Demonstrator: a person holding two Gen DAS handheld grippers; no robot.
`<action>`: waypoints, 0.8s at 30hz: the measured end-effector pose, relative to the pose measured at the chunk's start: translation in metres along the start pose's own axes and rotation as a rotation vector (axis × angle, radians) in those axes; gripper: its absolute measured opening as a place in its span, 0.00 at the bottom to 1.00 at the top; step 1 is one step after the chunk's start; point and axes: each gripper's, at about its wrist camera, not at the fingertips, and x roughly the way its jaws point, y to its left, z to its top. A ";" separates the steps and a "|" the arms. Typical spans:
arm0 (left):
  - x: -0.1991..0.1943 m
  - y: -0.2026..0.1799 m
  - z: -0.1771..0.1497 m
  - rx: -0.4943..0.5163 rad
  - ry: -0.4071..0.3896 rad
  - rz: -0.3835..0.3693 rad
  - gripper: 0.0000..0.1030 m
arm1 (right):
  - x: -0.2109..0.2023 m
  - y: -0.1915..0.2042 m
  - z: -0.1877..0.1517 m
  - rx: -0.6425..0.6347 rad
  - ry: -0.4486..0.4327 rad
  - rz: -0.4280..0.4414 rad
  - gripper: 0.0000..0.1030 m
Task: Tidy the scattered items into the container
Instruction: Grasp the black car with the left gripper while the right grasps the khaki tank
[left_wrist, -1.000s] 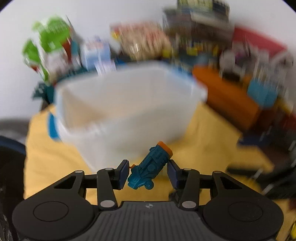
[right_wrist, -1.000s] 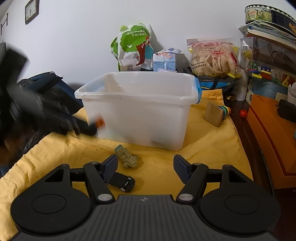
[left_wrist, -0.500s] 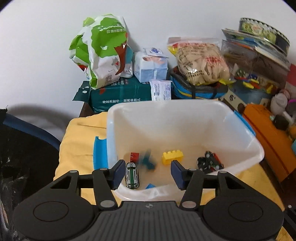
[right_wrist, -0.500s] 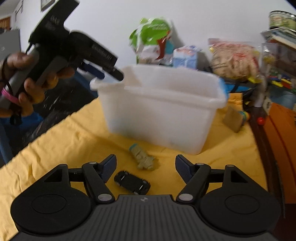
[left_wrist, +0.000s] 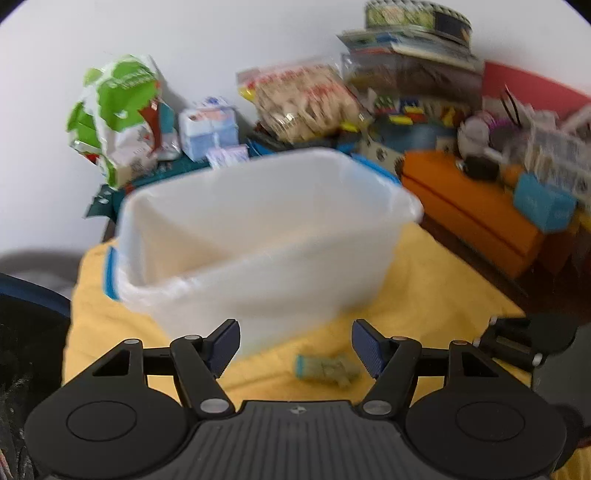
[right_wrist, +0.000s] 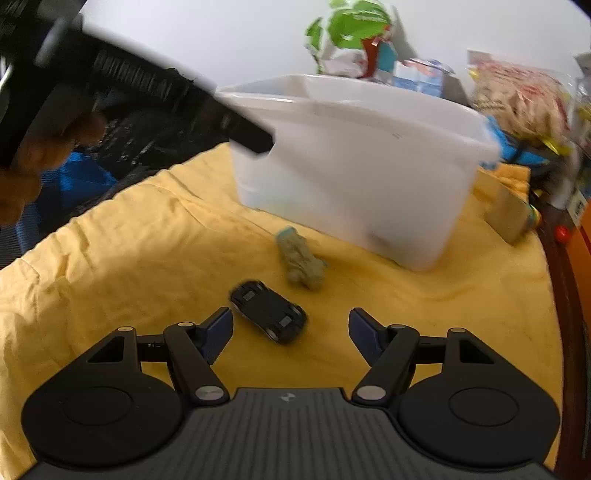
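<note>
A white plastic bin (left_wrist: 258, 236) with blue latches stands on a yellow cloth (right_wrist: 110, 258); it also shows in the right wrist view (right_wrist: 362, 177). My left gripper (left_wrist: 295, 347) is open and empty, low in front of the bin, with a grey-green toy vehicle (left_wrist: 327, 369) on the cloth between its fingertips. My right gripper (right_wrist: 290, 332) is open and empty just above a black toy car (right_wrist: 269, 310). The grey-green toy (right_wrist: 301, 258) lies beyond the car, near the bin's wall. The bin's inside is blurred.
Snack bags (left_wrist: 122, 114), a carton (left_wrist: 208, 127) and stacked boxes (left_wrist: 417, 74) crowd the wall behind the bin. An orange cabinet (left_wrist: 465, 218) stands right. A wooden block (right_wrist: 511, 218) lies right of the bin. The left tool and hand (right_wrist: 55, 110) hang upper left.
My left gripper dropped the blue toy into the bin, opened, then drew back and down to the cloth. My right gripper moved closer over the black car.
</note>
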 end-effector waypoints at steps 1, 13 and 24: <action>0.008 -0.002 -0.002 -0.010 0.016 -0.001 0.69 | -0.002 -0.002 -0.001 0.012 0.001 -0.003 0.70; 0.039 -0.001 -0.024 -0.114 0.107 0.058 0.63 | 0.003 0.003 -0.007 -0.027 -0.016 0.033 0.70; 0.015 0.038 -0.055 -0.256 0.109 0.182 0.63 | 0.040 -0.009 0.022 0.059 -0.052 0.013 0.64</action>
